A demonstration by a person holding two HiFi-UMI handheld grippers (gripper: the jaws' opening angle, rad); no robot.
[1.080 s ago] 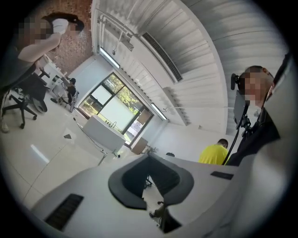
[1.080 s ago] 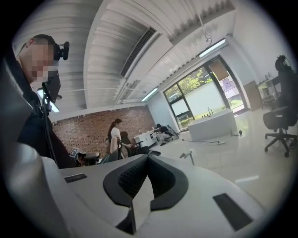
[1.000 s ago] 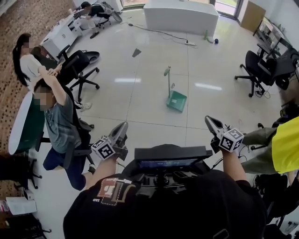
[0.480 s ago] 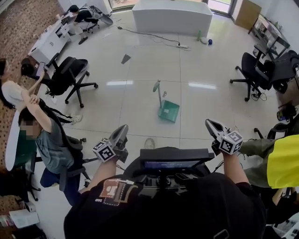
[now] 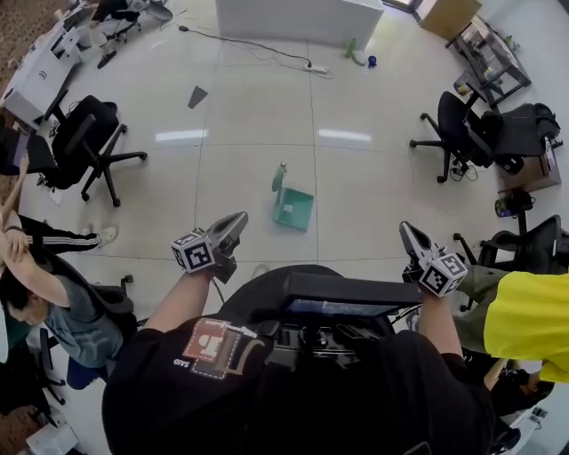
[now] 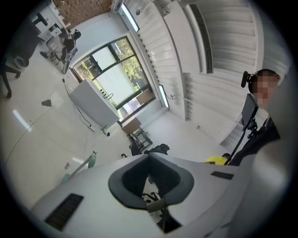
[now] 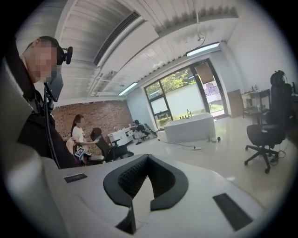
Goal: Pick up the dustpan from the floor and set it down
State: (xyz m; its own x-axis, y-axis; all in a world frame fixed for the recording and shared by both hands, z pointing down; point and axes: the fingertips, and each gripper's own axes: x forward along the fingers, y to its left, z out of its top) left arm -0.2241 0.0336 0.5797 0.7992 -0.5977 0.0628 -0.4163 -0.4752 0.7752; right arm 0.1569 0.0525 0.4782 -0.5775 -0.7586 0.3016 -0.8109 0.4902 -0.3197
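While both tools are held low at the near edge of the head view, the green dustpan (image 5: 293, 209) stands on the floor (image 5: 240, 115) ahead of them, slightly left of the midpoint between the two and well apart from both. Its handle rises upright from the far edge of the pan. Whether anything lies in the pan is too small to make out.

The left tool (image 5: 233, 226) has its jaws pressed together with nothing between them. The right tool (image 5: 408, 235) is likewise closed and empty.

The floor is pale, glossy tile with light reflections. A black office chair (image 5: 84, 138) stands at the far left, and another office chair (image 5: 453, 124) at the far right. A long white block (image 5: 298, 19) sits at the far end, with a cable (image 5: 258, 46) trailing in front of it. A seated person (image 5: 62, 307) with raised arms is at the near left; a yellow sleeve (image 5: 524, 324) shows at the near right.
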